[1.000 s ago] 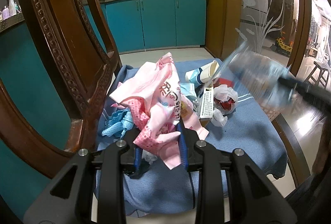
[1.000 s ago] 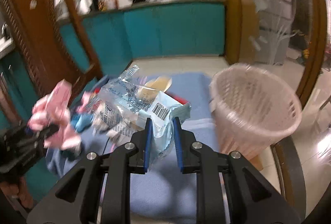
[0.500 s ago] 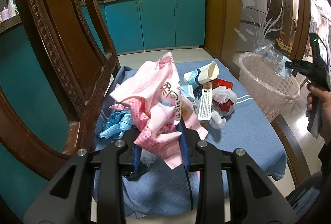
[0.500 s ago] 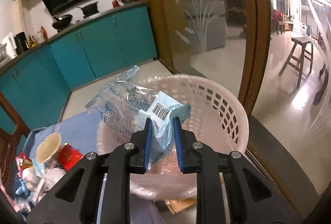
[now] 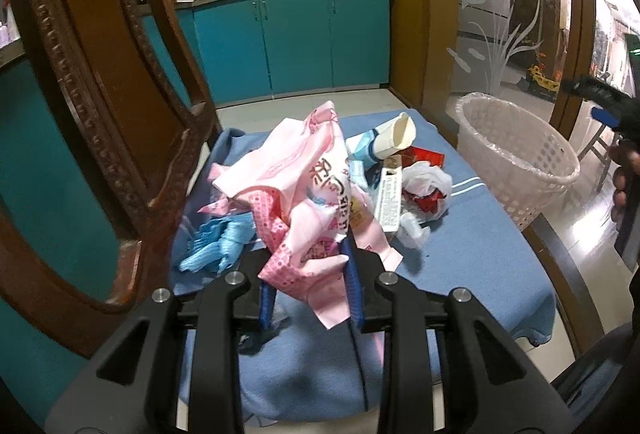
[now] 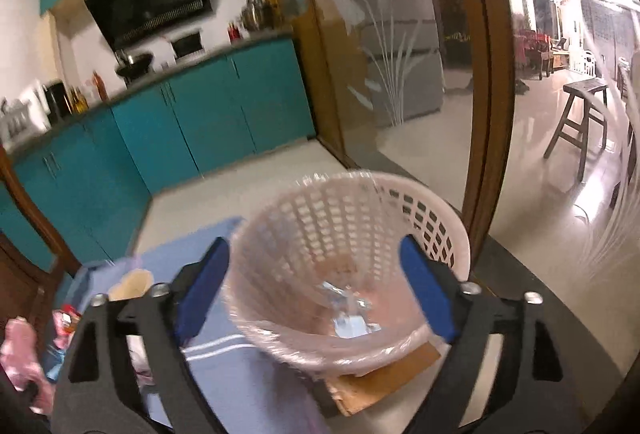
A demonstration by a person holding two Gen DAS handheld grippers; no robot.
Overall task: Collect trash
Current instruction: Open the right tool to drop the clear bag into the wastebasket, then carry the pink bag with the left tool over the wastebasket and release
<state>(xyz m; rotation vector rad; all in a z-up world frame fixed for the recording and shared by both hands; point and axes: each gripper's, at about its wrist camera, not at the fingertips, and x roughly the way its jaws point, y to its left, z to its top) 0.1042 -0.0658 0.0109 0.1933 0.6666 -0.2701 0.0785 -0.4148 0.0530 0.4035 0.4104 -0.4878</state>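
Observation:
My left gripper [image 5: 310, 266] is shut on a crumpled pink printed wrapper [image 5: 304, 185], its jaws closing a little tighter, just above the trash heap on the blue cloth [image 5: 460, 258]. At the table's right side stands a white lattice basket [image 5: 520, 173] lined with thin plastic. My right gripper [image 6: 312, 254] hovers over that basket [image 6: 452, 222], jaws opening wide with nothing between them. A clear and blue packet [image 6: 348, 314] lies at the basket's bottom. In the left wrist view the right gripper [image 5: 600, 101] shows at the right edge, held by a hand.
The heap holds a paper cup [image 5: 396, 133], a long white box [image 5: 390, 193], a white plastic bag with red inside [image 5: 426, 185], a red packet [image 5: 424, 155] and blue crumpled material [image 5: 216, 238]. A carved wooden chair [image 5: 100, 113] stands left. Cardboard [image 6: 384, 382] lies under the basket.
My right gripper carried the clear and blue packet from over the table to above the basket, then opened; the packet now lies inside. The left gripper stayed put with the pink wrapper.

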